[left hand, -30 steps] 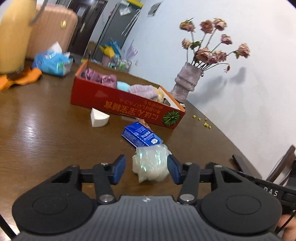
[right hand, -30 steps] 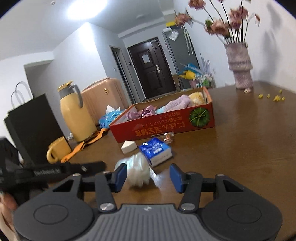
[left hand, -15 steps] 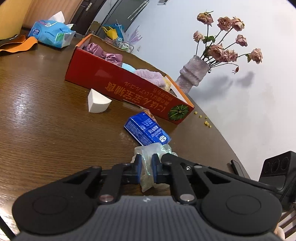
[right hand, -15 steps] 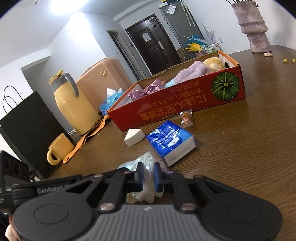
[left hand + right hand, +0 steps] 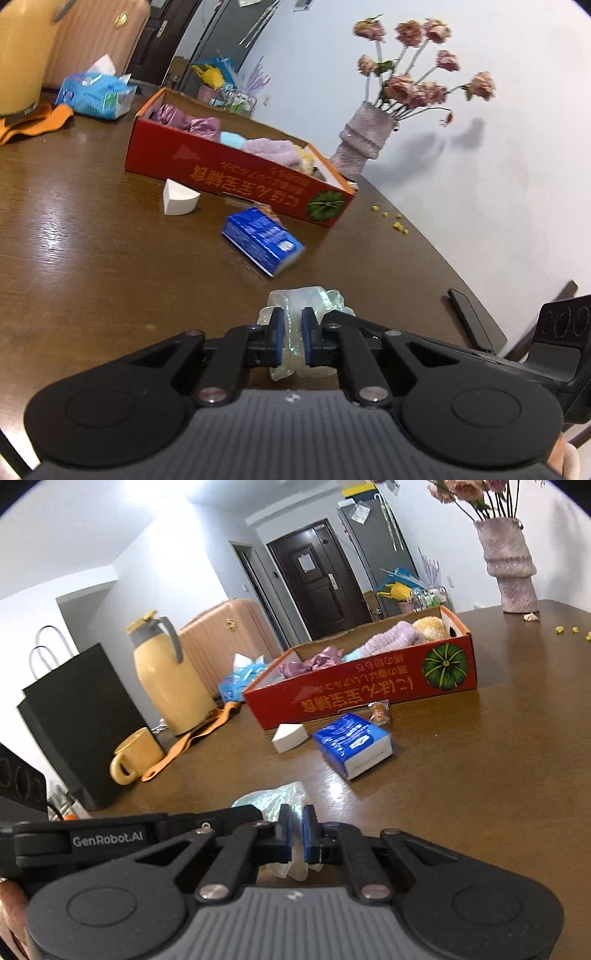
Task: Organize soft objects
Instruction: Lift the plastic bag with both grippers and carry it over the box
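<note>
Gripping one crumpled clear plastic bag from two sides: left tool nearly closed, blue pads pressing the film between them; right tool also nearly closed on the same bag, pads squeezing a thin fold. Bag low over the brown wooden table, near the front edge; touching the surface or just lifted, hard to tell from these views.

Further back, lying flat on the table, a blue tissue pack, seen also from the right side, apart from the bag. Just behind it, a small wrapped candy close to the red cardboard box. Beside the box front wall, a white wedge sponge, touching the table only.

Inside the red box, already placed: purple satin cloth, a light blue piece, a lilac fluffy towel and a yellowish plush item at the end with the pumpkin print.

Around, on the table: pinkish vase with dried roses, yellow jug, yellow mug, black paper bag, blue tissue packet.
</note>
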`<move>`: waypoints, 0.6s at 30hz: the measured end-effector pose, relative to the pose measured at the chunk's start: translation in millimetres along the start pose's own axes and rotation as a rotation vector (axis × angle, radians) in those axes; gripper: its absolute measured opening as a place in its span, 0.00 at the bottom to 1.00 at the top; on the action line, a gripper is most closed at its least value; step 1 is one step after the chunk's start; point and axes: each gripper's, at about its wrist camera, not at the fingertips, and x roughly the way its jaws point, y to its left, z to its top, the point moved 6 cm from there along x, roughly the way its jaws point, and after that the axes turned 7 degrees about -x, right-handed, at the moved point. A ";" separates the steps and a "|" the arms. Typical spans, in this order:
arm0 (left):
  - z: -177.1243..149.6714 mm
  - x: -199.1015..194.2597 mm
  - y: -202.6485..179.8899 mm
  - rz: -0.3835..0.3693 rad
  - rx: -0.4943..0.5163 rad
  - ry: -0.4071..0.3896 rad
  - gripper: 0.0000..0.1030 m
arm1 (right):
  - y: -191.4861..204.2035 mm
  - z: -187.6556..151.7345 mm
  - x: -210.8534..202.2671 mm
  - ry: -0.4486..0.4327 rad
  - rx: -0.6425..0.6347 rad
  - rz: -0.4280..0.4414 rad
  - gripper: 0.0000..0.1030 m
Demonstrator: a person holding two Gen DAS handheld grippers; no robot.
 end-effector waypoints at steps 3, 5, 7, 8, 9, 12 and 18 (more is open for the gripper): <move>-8.6 -19.3 -15.1 -0.006 0.041 -0.024 0.10 | 9.4 -5.8 -22.3 -0.028 -0.019 -0.005 0.05; -13.4 -30.9 -23.9 -0.014 0.057 -0.039 0.10 | 15.7 -7.9 -35.7 -0.050 -0.028 -0.009 0.05; -16.4 -41.5 -31.1 -0.028 0.068 -0.054 0.10 | 20.9 -8.1 -48.7 -0.070 -0.035 -0.010 0.05; -17.3 -46.6 -34.8 -0.035 0.074 -0.062 0.10 | 23.2 -7.6 -55.2 -0.082 -0.039 -0.010 0.05; -17.6 -50.5 -37.8 -0.040 0.080 -0.069 0.10 | 25.0 -6.8 -60.2 -0.091 -0.041 -0.009 0.05; -15.8 -60.9 -46.6 -0.056 0.097 -0.095 0.10 | 31.0 -2.6 -72.6 -0.118 -0.056 -0.012 0.05; 25.4 -66.2 -69.9 -0.097 0.187 -0.167 0.10 | 34.3 37.2 -79.2 -0.182 -0.133 -0.029 0.05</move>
